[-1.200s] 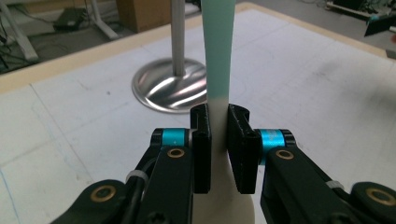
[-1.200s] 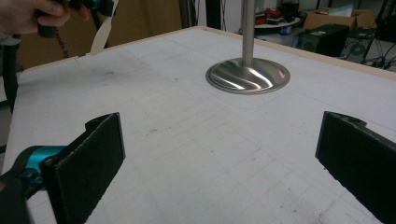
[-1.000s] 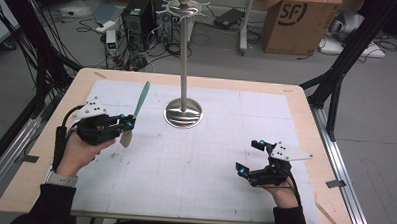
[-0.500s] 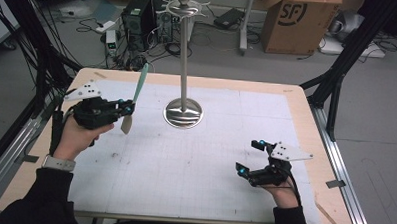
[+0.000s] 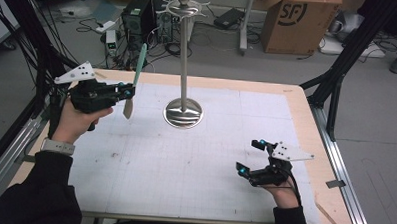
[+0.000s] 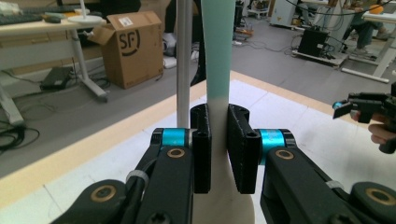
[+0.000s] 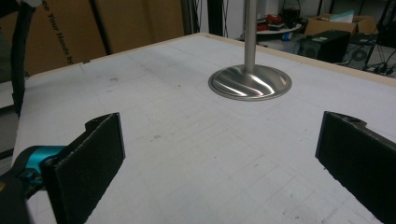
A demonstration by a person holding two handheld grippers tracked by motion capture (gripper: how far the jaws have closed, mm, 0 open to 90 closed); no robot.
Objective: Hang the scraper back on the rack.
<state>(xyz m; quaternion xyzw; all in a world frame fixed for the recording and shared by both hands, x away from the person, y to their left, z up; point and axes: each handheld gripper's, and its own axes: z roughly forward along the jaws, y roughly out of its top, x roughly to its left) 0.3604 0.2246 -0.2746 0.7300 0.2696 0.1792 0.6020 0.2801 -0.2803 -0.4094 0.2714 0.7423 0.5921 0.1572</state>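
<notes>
A long utensil (image 5: 138,65) with a teal handle and a cream blade stands nearly upright in the air over the table's far left. My left gripper (image 5: 128,93) is shut on it where teal meets cream; in the left gripper view the two pads (image 6: 201,144) press the utensil (image 6: 217,56) from both sides. A metal stand (image 5: 184,66) with a round base and hooks at its top rises from the middle of the table, just right of the utensil. My right gripper (image 5: 250,157) rests low at the near right, open, with nothing between its jaws (image 7: 219,158).
A white gridded mat (image 5: 195,152) covers the wooden table (image 5: 306,121). The stand's shiny base (image 7: 250,83) lies ahead of the right gripper. A cardboard box (image 5: 294,20), cables and equipment sit on the floor beyond the far edge. The right gripper (image 6: 359,107) appears in the left gripper view.
My left hand has risen and drifted toward the far left, carrying the utensil higher and more upright. The right gripper has stayed where it was.
</notes>
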